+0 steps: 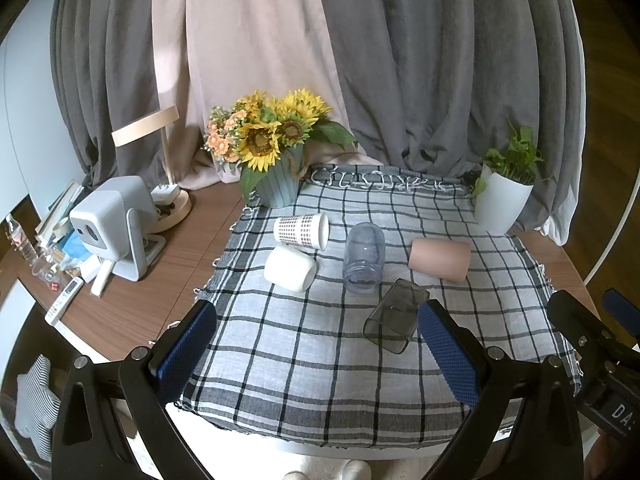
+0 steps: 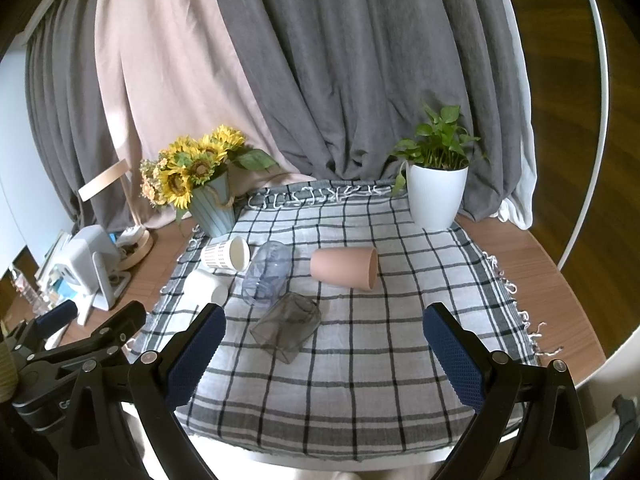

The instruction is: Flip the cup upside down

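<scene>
Several cups lie on their sides on a checked cloth (image 1: 320,360) (image 2: 360,360): a dotted white cup (image 1: 301,230) (image 2: 225,254), a plain white cup (image 1: 290,269) (image 2: 205,287), a clear bluish cup (image 1: 363,258) (image 2: 267,272), a pink cup (image 1: 439,259) (image 2: 345,268) and a smoky grey cup (image 1: 396,315) (image 2: 287,328). My left gripper (image 1: 318,340) is open and empty, near the cloth's front; its right finger is beside the grey cup. My right gripper (image 2: 324,344) is open and empty, in front of the grey cup.
A sunflower pot (image 1: 278,190) (image 2: 212,208) stands at the cloth's back left, a white plant pot (image 1: 500,204) (image 2: 436,196) at the back right. A white projector (image 1: 112,224), a lamp base and clutter sit left on the wooden table (image 1: 192,248). Curtains hang behind.
</scene>
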Demonstrator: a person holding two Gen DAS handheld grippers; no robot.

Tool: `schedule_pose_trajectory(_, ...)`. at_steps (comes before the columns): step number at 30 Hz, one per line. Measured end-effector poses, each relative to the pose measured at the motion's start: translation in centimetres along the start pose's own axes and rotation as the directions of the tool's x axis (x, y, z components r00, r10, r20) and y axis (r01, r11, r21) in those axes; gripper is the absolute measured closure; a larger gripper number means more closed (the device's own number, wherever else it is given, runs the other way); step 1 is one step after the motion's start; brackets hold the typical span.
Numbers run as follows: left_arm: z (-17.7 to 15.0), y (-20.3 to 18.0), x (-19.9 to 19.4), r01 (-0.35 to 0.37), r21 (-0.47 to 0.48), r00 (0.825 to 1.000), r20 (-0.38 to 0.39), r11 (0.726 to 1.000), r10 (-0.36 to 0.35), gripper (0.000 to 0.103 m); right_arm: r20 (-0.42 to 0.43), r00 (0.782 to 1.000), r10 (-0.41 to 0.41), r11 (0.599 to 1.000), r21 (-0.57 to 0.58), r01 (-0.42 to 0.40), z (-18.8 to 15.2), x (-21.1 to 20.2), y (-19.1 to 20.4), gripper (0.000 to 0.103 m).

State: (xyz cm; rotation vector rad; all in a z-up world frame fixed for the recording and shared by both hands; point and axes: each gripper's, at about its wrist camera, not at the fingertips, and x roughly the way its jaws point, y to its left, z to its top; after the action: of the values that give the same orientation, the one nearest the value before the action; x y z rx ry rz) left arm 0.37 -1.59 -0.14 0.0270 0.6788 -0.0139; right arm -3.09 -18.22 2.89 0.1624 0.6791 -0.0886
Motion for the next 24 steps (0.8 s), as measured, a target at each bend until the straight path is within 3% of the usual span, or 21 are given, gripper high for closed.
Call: schedule_pose_trajectory(24,-0.2,0.2,0.5,-0.006,-0.010,1.000,-0.025,1.000,0.005,0.000,-0.020,1.000,0.013,1.000,-0.004,-0.013,-0.1,1.5,0.3,0.003)
